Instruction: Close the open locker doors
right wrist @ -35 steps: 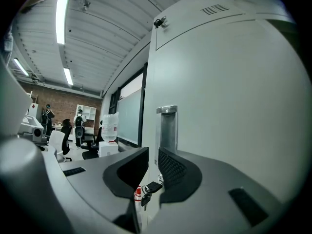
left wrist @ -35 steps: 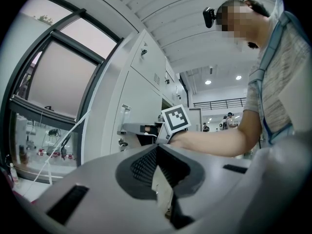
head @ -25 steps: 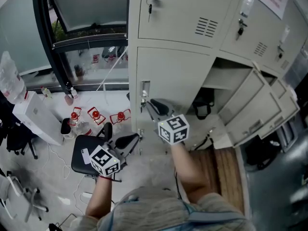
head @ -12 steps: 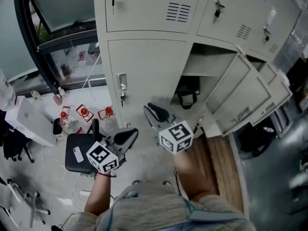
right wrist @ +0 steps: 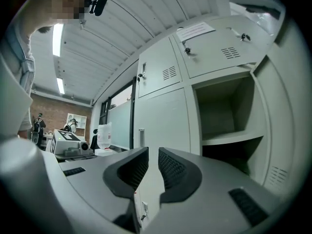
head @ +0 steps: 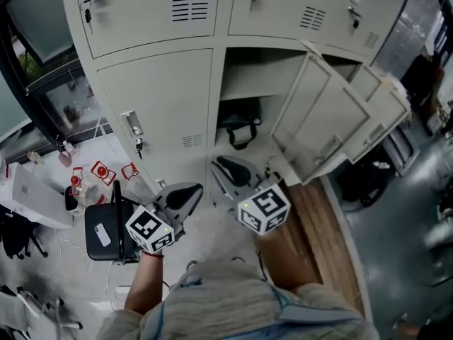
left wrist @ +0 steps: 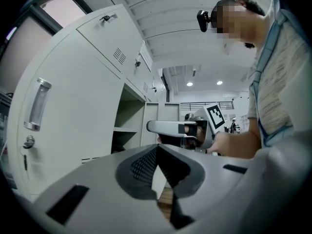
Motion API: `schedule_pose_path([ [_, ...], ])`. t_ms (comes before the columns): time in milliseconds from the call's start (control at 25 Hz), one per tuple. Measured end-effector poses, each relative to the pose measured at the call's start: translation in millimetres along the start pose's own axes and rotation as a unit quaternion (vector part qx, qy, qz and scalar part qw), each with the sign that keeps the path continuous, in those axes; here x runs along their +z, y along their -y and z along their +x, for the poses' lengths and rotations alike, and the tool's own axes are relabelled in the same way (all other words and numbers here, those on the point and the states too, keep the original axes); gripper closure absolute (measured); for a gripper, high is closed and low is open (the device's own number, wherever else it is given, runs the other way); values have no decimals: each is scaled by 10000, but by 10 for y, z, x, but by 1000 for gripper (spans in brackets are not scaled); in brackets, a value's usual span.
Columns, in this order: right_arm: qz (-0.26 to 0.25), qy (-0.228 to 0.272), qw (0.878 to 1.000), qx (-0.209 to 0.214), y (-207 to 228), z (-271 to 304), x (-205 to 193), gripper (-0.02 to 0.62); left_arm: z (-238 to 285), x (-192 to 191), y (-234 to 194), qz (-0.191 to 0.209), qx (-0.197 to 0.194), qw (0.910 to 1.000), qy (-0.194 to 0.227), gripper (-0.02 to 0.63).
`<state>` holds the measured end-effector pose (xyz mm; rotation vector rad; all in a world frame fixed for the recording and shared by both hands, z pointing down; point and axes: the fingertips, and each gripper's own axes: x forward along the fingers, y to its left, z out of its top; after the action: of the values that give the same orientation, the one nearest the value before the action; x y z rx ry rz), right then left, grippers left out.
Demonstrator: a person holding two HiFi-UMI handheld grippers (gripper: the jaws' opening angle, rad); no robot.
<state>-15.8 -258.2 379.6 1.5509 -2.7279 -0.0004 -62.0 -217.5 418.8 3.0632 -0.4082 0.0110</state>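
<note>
Locker door (head: 322, 112) open — notice (right wrist: 195, 31) unreadable

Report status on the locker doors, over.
Left tool shut, empty; right tool slightly apart, empty. Pale grey metal locker doors open at right, untouched. Black bag sits inside the open compartment.

A black-framed window (head: 39, 9) runs down the left side of the room. Below it the floor (head: 212, 236) is pale grey, and on it stand a black chair (head: 92, 245), a white box (head: 28, 190) and a few small red items (head: 101, 171). To the right lies a strip of wooden boards (head: 322, 218), then darker grey flooring (head: 417, 190). The ribbed white ceiling (right wrist: 122, 28) carries a long strip light (right wrist: 58, 37), and a brick wall (right wrist: 53, 112) closes the far end.
</note>
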Motion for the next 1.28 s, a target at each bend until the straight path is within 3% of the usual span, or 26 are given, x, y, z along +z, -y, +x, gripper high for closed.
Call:
schedule_pose_path([
  [400, 145, -86, 9967, -795, 760, -951, -76, 532, 875, -23, 454, -54, -817, 9966, -59, 603],
  [800, 275, -73, 9844, -1736, 1538, -1907, -18, 532, 1753, 19, 960, -28, -1485, 9889, 33, 603],
  [1280, 302, -91, 9763, -2141, 2072, -2543, -57, 532, 2394, 6, 1347, -70, -1811, 9834, 5, 603],
])
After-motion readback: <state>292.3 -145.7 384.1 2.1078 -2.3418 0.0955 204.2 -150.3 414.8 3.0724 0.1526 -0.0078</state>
